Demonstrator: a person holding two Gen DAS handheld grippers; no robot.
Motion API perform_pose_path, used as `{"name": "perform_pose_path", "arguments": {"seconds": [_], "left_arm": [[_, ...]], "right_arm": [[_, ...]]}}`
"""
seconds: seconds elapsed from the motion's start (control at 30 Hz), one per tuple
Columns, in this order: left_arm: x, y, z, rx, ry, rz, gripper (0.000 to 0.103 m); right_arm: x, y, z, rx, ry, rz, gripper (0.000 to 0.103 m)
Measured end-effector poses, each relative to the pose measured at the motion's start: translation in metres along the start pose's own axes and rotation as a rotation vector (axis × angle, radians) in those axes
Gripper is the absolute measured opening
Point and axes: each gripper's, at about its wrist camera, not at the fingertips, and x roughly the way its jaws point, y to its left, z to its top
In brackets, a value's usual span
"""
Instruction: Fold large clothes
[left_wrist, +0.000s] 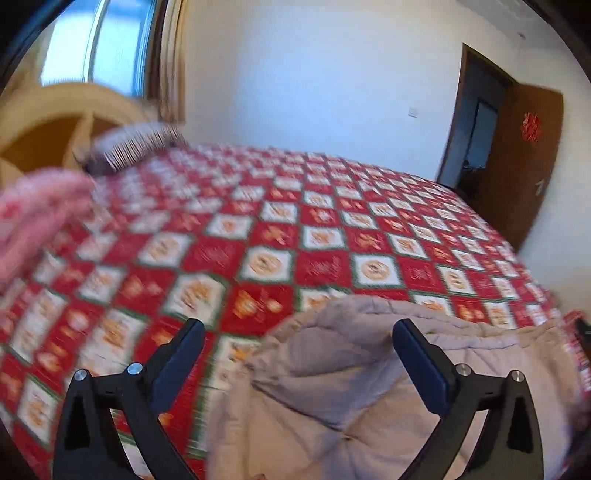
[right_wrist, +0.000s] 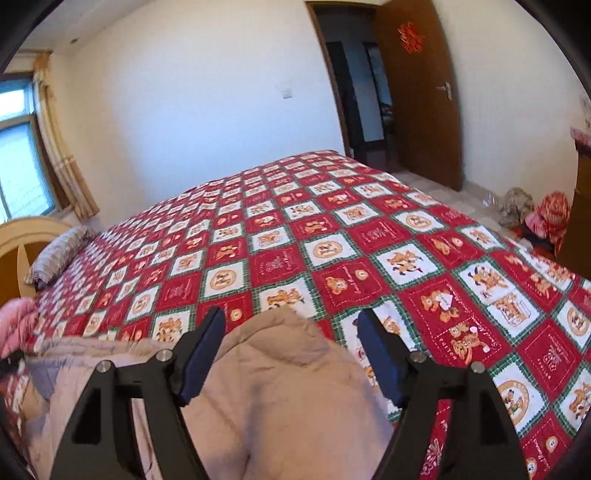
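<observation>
**Puffy coat on the checked bed, both tongs wide apart**

The left gripper (left_wrist: 298, 332) sits at the bottom of the left wrist picture. Its two black fingers, with flat dark blue pads, stand far apart and hold nothing. The beige coat (left_wrist: 354, 376) lies under them at the lower right of the frame. It looks soft and puffy, with stitched lines that make fat pillows in the cloth. Its edge is rumpled.

The right gripper (right_wrist: 291, 325) is at the bottom of the right wrist picture. Its fingers are apart too, with nothing pinched. A rounded hump of the same beige coat (right_wrist: 273, 384) bulges up between them at the bottom middle, but the pads do not press on it.

The coat rests on a bedspread (right_wrist: 332, 236) of red and white squares with little orange cartoon animals and green edges. It lies flat and smooth.

A fluffy pink cloth (left_wrist: 33, 218) is at the left edge. A striped pillow (right_wrist: 59, 254) leans by the curved wooden headboard (right_wrist: 22, 236). A brown wooden door (right_wrist: 417, 92) stands open at the upper right.
</observation>
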Motion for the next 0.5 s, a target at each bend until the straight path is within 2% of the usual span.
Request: {"name": "perform_pose_path", "arguments": {"seconds": [0.1, 0.2, 0.23, 0.33, 0.4, 0.5], "left_arm": [[-0.015, -0.016, -0.013, 0.092, -0.052, 0.048, 0.102], [-0.018, -0.041, -0.034, 0.192, -0.093, 0.095, 0.102], [-0.012, -0.049, -0.041, 0.216, -0.093, 0.119, 0.102], [0.007, -0.056, -0.043, 0.197, -0.054, 0.159, 0.102], [0.021, -0.053, -0.043, 0.176, -0.031, 0.212, 0.102], [0.055, -0.037, -0.042, 0.117, 0.058, 0.252, 0.102]], "right_arm": [[-0.02, 0.024, -0.016, -0.058, 0.016, 0.05, 0.078], [-0.036, 0.056, -0.043, -0.147, -0.004, 0.082, 0.091], [-0.036, 0.069, -0.052, -0.193, -0.004, 0.076, 0.091], [-0.013, 0.103, -0.073, -0.336, 0.029, 0.048, 0.089], [0.008, 0.108, -0.076, -0.351, 0.041, 0.004, 0.089], [0.035, 0.101, -0.069, -0.318, 0.077, -0.02, 0.089]]}}
